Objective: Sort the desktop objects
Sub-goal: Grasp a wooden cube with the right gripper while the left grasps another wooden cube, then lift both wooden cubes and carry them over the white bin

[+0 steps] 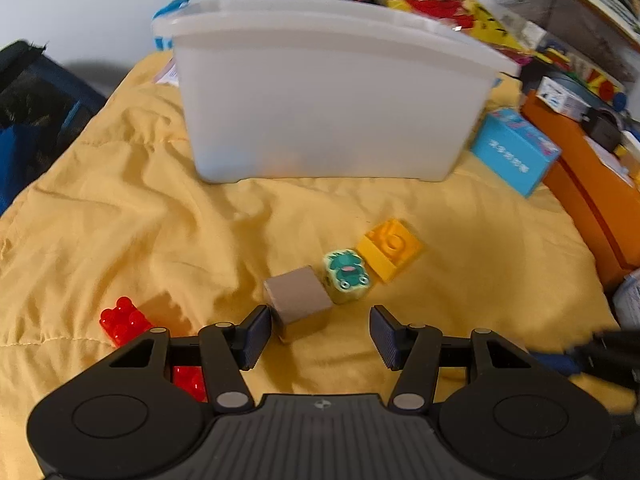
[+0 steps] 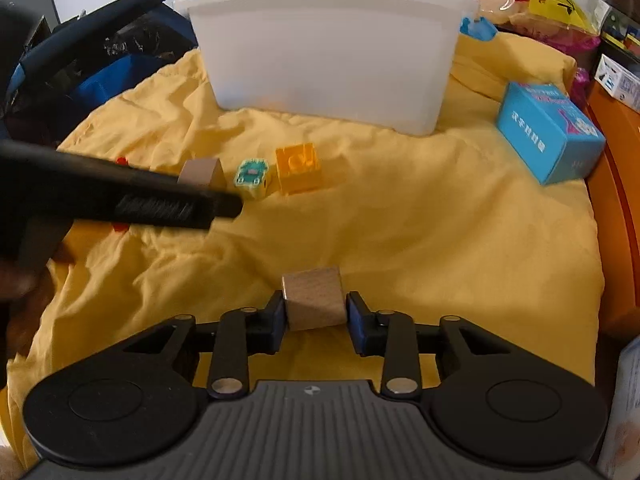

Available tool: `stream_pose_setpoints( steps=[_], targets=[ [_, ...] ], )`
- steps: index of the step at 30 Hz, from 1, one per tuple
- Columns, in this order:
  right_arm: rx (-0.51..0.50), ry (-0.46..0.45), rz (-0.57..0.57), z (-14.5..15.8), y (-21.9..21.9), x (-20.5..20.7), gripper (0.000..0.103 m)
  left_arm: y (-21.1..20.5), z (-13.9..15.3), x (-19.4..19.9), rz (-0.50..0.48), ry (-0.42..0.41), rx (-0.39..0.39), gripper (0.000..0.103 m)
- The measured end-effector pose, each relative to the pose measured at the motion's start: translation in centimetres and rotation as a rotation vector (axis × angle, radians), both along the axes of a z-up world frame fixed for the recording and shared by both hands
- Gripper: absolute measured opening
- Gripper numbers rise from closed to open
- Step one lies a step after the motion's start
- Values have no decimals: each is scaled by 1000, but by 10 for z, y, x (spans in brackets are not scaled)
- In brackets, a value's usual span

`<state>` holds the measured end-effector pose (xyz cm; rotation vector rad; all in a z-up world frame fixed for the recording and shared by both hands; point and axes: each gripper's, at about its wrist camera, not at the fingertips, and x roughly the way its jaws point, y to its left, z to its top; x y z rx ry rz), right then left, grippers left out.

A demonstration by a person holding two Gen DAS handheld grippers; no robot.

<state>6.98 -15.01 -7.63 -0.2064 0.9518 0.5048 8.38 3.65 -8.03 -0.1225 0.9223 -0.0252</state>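
Observation:
My left gripper (image 1: 320, 332) is open, low over the yellow cloth, with a plain wooden cube (image 1: 298, 296) just beyond its left finger. Beside the cube lie a green frog block (image 1: 346, 276) and a yellow brick (image 1: 390, 248). A red brick (image 1: 122, 320) sits left, partly under the gripper. My right gripper (image 2: 316, 316) is shut on a second wooden cube (image 2: 314, 298). In the right wrist view the left gripper (image 2: 160, 204) reaches in from the left toward the first cube (image 2: 202, 172), frog block (image 2: 252, 178) and yellow brick (image 2: 298, 168).
A white translucent bin (image 1: 328, 92) stands at the back of the cloth, also in the right wrist view (image 2: 328, 48). A blue box (image 1: 516, 150) lies right of it. An orange crate (image 1: 592, 172) borders the right side, a dark bag (image 2: 100, 60) the left.

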Motion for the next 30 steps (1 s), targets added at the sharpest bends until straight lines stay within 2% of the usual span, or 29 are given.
stream_pose_setpoints(
  steps=[1, 2, 3, 7, 10, 16, 23, 30],
  targets=[
    [-1, -2, -8, 0, 0, -2, 33, 1, -2, 3, 5, -3, 2, 52],
    [0, -6, -18, 0, -1, -4, 33, 4, -5, 5, 10, -4, 12, 35],
    [3, -8, -25, 1, -2, -6, 33, 6, -8, 8, 4, 5, 21, 33],
    [9, -24, -31, 5, -4, -12, 33, 8, -4, -4, -72, -1, 38, 33],
    [26, -29, -31, 10, -4, -16, 33, 2, 4, -30, -151, 5, 16, 32],
    [27, -31, -14, 7, 1, -25, 33, -19, 4, -75, -232, -7, 50, 33],
    [11, 6, -19, -7, 6, -19, 36, -22, -11, -77, -247, -1, 70, 33],
    [-1, -19, 2, -8, 10, -17, 35, -27, -13, -80, -253, -26, 95, 34]
  ],
)
